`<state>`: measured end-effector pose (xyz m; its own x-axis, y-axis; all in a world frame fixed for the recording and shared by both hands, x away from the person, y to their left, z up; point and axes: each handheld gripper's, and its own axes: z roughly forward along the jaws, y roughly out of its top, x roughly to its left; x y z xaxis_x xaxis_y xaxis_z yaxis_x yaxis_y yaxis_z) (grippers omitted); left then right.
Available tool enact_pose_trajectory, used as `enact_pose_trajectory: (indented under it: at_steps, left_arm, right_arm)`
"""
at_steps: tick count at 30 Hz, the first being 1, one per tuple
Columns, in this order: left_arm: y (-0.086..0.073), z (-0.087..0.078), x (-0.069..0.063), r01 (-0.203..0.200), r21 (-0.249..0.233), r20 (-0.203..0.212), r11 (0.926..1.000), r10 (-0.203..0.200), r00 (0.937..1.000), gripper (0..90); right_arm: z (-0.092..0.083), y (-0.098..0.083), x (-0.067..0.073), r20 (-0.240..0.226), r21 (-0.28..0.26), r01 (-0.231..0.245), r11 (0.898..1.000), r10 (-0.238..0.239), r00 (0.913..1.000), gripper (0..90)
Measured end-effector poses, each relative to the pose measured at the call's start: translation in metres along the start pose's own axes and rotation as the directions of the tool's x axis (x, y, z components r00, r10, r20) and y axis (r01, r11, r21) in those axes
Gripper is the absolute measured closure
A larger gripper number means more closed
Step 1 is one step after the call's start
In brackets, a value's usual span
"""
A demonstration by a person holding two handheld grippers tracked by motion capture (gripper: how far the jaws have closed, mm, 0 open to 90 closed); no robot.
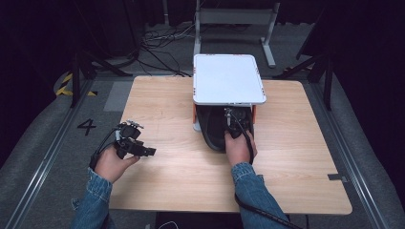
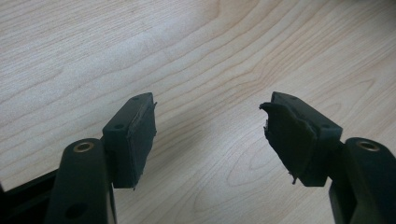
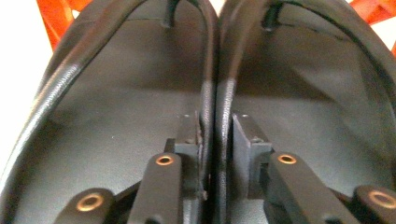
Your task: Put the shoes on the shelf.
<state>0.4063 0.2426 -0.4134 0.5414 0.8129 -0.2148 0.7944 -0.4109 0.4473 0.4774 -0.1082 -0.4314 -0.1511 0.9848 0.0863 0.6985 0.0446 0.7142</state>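
A pair of black sandals [image 1: 212, 132] lies side by side under a small white-topped stand [image 1: 229, 78], toes pointing away. In the right gripper view the left sandal [image 3: 126, 93] and the right sandal [image 3: 308, 93] meet at their inner rims. My right gripper [image 3: 217, 133] straddles those two rims, a pad against each side, pinching them together. From above, the right gripper [image 1: 232, 121] reaches in under the stand's front edge. My left gripper [image 1: 149, 151] is held over the table's left part, and its jaws [image 2: 210, 126] are wide open over bare wood with nothing between them.
The stand has orange legs [image 1: 194, 114], seen also as orange struts [image 3: 51, 18] close beside the sandals. The wooden table [image 1: 296, 143] has free room to the right and in front. Beyond the table are cables and frame legs on the floor.
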Motion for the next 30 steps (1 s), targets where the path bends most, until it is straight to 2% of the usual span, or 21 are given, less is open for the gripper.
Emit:
enact_pose_trajectory:
  at_steps: [2,3,4,6,9,11,13,19,20,21,23,25,26,28,30]
  left_arm:
    - [0.0,0.001,-0.001,0.002,0.0,0.0,1.0,-0.002,1.0,33.6]
    - [0.001,0.001,-0.001,-0.001,0.001,0.001,1.0,0.001,1.0,33.6]
    - [0.001,0.001,-0.001,-0.004,0.003,-0.002,1.0,0.004,1.0,33.6]
    - [0.002,0.002,-0.002,-0.009,0.007,0.002,0.9999,0.009,1.0,33.6]
    - [0.003,0.003,-0.003,-0.012,0.005,0.001,0.9999,0.012,0.9999,33.6]
    - [0.004,0.004,-0.005,-0.012,0.003,0.003,0.9999,0.012,0.9999,33.6]
    - [0.006,0.004,-0.006,-0.021,0.003,0.003,0.9998,0.021,0.9998,33.6]
    - [0.015,0.006,-0.015,-0.054,0.004,0.003,0.9985,0.054,0.9985,33.6]
    - [0.015,0.006,-0.015,-0.054,0.004,0.003,0.9985,0.054,0.9985,33.6]
    - [0.017,0.007,-0.018,-0.062,0.008,0.008,0.998,0.062,0.998,33.6]
    - [0.02,0.009,-0.022,-0.077,0.009,0.015,0.997,0.077,0.997,33.9]
    - [0.023,0.01,-0.026,-0.076,0.015,0.029,0.997,0.076,0.9967,37.8]
    - [0.026,0.011,-0.03,-0.084,0.007,0.039,0.9965,0.083,0.9958,37.8]
    - [0.03,0.011,-0.035,-0.093,-0.002,0.04,0.9957,0.093,0.9949,39.2]
    - [0.033,0.011,-0.042,-0.096,-0.007,0.047,0.9953,0.097,0.9942,41.1]
  right_arm:
    - [0.001,-0.001,0.0,-0.013,-0.008,0.008,1.0,-0.008,0.9999,69.5]
    - [0.001,-0.001,-0.001,-0.035,-0.016,0.0,1.0,-0.001,0.9994,64.9]
    - [0.001,-0.001,-0.001,-0.032,-0.023,0.004,1.0,-0.005,0.9995,61.6]
    - [0.001,-0.001,-0.002,-0.062,-0.033,0.005,0.999,-0.007,0.9981,54.4]
    - [-0.001,0.0,-0.005,-0.072,-0.014,0.018,1.0,-0.019,0.9973,50.7]
    - [-0.005,0.001,-0.008,-0.095,-0.013,0.005,1.0,-0.006,0.9955,48.4]
    - [-0.011,0.004,-0.012,-0.114,-0.008,-0.008,1.0,0.007,0.9934,48.6]
    - [-0.038,0.006,-0.024,-0.11,-0.049,0.052,0.997,-0.057,0.9922,49.9]
    - [-0.038,0.006,-0.024,-0.11,-0.049,0.052,0.997,-0.057,0.9922,49.9]
    - [-0.045,0.005,-0.028,-0.1,-0.063,0.084,0.994,-0.09,0.9909,51.3]
    - [-0.057,0.004,-0.035,-0.097,-0.069,0.11,0.992,-0.116,0.9885,54.1]
    - [-0.06,0.003,-0.038,-0.099,-0.071,0.11,0.991,-0.117,0.9882,55.5]
    - [-0.069,0.001,-0.044,-0.115,-0.074,0.116,0.99,-0.124,0.9856,55.9]
    - [-0.08,-0.003,-0.051,-0.101,-0.08,0.141,0.987,-0.149,0.9837,56.8]
    - [-0.088,-0.007,-0.058,-0.107,-0.076,0.151,0.986,-0.159,0.9815,57.5]
